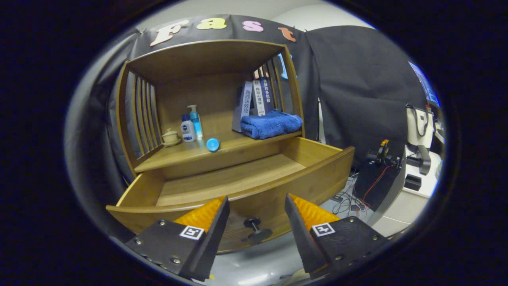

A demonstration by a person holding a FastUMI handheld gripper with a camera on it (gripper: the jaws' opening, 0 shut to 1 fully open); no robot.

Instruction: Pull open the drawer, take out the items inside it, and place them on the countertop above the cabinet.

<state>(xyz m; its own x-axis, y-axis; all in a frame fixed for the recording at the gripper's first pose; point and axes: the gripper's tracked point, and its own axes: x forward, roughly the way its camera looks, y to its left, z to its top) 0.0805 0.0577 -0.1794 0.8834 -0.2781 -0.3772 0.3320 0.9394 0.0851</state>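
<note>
The wooden cabinet's drawer stands pulled out, and its bare wooden floor shows with nothing lying on it. Its dark knob sits on the drawer front between my two fingers. My gripper is open in front of the drawer, fingers wide apart and holding nothing. On the countertop above the drawer stand a white bottle, a blue pump bottle, a small ceramic cup and a small round blue item. A folded blue towel lies at the counter's right end.
Several books lean at the back right of the shelf behind the towel. Slatted wooden sides close the shelf on the left and right. Right of the cabinet stand equipment with cables and a white bag.
</note>
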